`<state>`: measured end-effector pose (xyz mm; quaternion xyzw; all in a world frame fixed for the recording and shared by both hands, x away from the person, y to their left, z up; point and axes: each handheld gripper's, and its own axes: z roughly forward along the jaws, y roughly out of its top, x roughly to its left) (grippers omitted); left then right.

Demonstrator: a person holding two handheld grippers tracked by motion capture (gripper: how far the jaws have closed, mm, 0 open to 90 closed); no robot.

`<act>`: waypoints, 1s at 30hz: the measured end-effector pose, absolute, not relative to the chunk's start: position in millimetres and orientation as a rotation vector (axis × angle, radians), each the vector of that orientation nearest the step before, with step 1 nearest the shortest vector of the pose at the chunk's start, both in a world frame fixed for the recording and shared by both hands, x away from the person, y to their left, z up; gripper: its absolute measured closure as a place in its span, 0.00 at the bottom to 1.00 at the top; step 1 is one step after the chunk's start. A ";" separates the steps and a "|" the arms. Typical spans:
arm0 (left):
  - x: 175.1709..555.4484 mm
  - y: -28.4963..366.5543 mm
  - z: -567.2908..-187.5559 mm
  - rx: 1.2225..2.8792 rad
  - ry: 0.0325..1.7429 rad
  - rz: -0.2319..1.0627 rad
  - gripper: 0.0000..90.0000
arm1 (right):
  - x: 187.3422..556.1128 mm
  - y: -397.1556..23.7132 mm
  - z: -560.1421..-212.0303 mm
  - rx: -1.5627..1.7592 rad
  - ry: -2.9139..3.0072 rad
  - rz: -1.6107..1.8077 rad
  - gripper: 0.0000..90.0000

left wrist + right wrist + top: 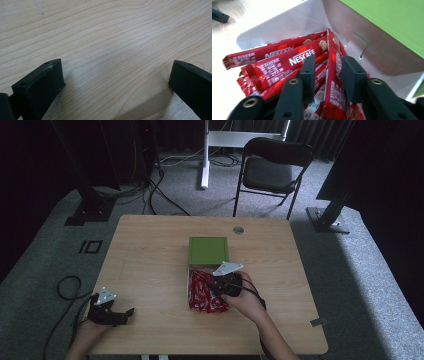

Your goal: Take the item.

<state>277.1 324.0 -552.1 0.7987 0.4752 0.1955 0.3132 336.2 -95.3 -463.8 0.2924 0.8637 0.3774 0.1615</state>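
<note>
Red Nescafé sachets are piled in the open box, and my right fingers are down in that pile with one upright sachet between them, narrowed around it, though I can't tell if the pads actually press on it. The green lid sits just beyond those fingers. My left fingers are spread wide over bare wooden bench, nothing between them.

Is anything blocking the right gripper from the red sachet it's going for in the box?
Nothing visible. The right gripper is already down in the open box, one upright red sachet between its jaws with small gaps showing at each pad. Other sachets lie alongside, not across. The green lid stands clear.
</note>
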 end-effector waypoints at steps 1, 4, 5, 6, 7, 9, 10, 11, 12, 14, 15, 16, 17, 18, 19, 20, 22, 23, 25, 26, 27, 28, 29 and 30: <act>277.1 324.0 -552.1 2.106 1.253 0.516 0.01 | 337.1 -94.2 -464.2 0.828 2.463 1.060 0.75; 277.1 324.0 -552.1 2.107 1.253 0.516 0.01 | 339.0 -91.0 -465.3 0.818 2.470 1.029 0.75; 277.1 324.0 -552.1 2.107 1.253 0.516 0.01 | 339.5 -90.0 -465.7 0.810 2.474 1.017 0.75; 277.1 324.0 -552.2 2.106 1.253 0.516 0.01 | 339.6 -89.2 -465.8 0.800 2.475 1.000 0.75; 277.1 324.0 -552.2 2.106 1.253 0.516 0.01 | 339.6 -88.4 -465.7 0.798 2.475 0.984 0.76; 277.1 324.0 -552.2 2.106 1.253 0.516 0.01 | 339.7 -87.7 -465.8 0.793 2.476 0.972 0.76; 277.1 324.0 -552.1 2.107 1.253 0.516 0.01 | 340.1 -86.7 -465.6 0.787 2.475 0.949 0.79; 277.1 324.0 -552.1 2.107 1.253 0.516 0.01 | 340.3 -86.1 -465.7 0.785 2.473 0.931 0.79; 277.1 324.0 -552.1 2.107 1.253 0.516 0.01 | 340.2 -85.4 -465.6 0.786 2.475 0.928 0.81; 277.0 323.9 -552.1 2.106 1.253 0.516 0.01 | 341.0 -86.0 -465.6 0.789 2.459 0.913 0.89; 277.1 324.0 -552.2 2.106 1.253 0.516 0.01 | 341.9 -87.1 -465.5 0.806 2.457 0.928 0.90; 277.1 324.0 -552.2 2.106 1.253 0.516 0.01 | 342.7 -88.2 -465.3 0.823 2.457 0.940 0.91; 277.1 324.0 -552.1 2.107 1.253 0.516 0.01 | 343.0 -89.1 -465.2 0.830 2.456 0.952 0.92; 277.1 324.0 -552.1 2.107 1.253 0.516 0.01 | 343.0 -89.1 -465.2 0.830 2.456 0.952 0.92; 277.1 324.0 -552.1 2.107 1.253 0.516 0.01 | 342.9 -89.6 -465.3 0.844 2.451 0.960 0.92; 277.1 324.0 -552.1 2.107 1.253 0.516 0.01 | 342.8 -90.1 -465.2 0.848 2.448 0.969 0.93; 277.1 324.0 -552.1 2.107 1.253 0.516 0.01 | 341.4 -91.1 -464.3 0.859 2.448 0.990 0.93; 277.1 324.0 -552.1 2.107 1.253 0.516 0.01 | 340.9 -91.3 -464.1 0.865 2.441 1.003 0.93; 277.1 324.0 -552.1 2.107 1.253 0.516 0.01 | 339.5 -91.7 -463.3 0.875 2.447 1.018 0.93; 277.1 324.0 -552.1 2.107 1.253 0.516 0.01 | 339.1 -92.6 -462.8 0.888 2.442 1.033 0.93; 277.1 324.0 -552.1 2.106 1.253 0.516 0.01 | 338.8 -93.6 -462.2 0.896 2.442 1.042 0.93; 277.1 324.0 -552.1 2.107 1.253 0.516 0.01 | 338.3 -94.8 -461.6 0.911 2.438 1.062 0.93; 277.1 324.0 -552.1 2.107 1.253 0.516 0.01 | 338.0 -96.3 -461.1 0.917 2.432 1.082 0.93; 277.1 324.0 -552.2 2.106 1.253 0.516 0.01 | 336.9 -97.1 -460.3 0.914 2.439 1.085 0.93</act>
